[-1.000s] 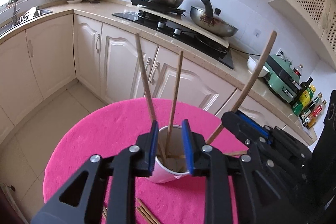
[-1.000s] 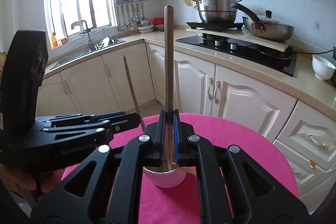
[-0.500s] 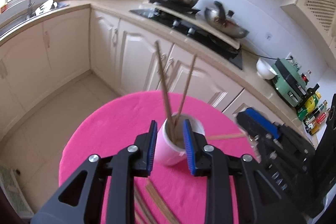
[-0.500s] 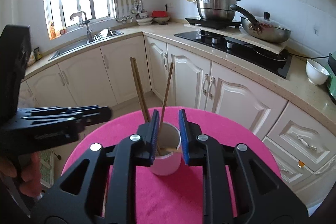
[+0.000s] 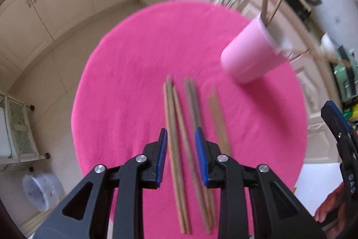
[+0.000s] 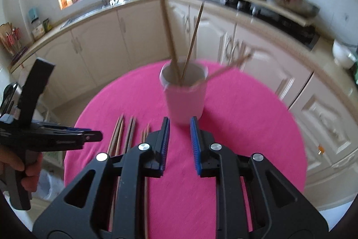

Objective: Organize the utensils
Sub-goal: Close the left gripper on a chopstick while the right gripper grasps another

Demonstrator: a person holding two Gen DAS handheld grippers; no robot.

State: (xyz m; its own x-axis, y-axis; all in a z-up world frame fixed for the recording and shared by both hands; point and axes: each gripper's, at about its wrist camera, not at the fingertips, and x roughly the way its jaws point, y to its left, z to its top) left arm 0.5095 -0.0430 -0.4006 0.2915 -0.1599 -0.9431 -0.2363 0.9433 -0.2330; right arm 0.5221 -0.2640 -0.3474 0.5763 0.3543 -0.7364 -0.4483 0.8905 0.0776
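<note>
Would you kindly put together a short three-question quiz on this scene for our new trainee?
1. True or false: the cup lies tipped over on the pink cloth.
2. Which gripper is over the loose chopsticks: A) left gripper B) right gripper?
3. Fill in: both grippers hold ____.

Key: 1 false, it stands upright with chopsticks inside; 2 A; 3 nothing, their fingers are apart.

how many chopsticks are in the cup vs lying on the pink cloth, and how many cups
chopsticks in the cup: 3
chopsticks lying on the cloth: 6, in three pairs, though blur makes this a best reading
cups: 1
total: 10 things on the pink cloth
</note>
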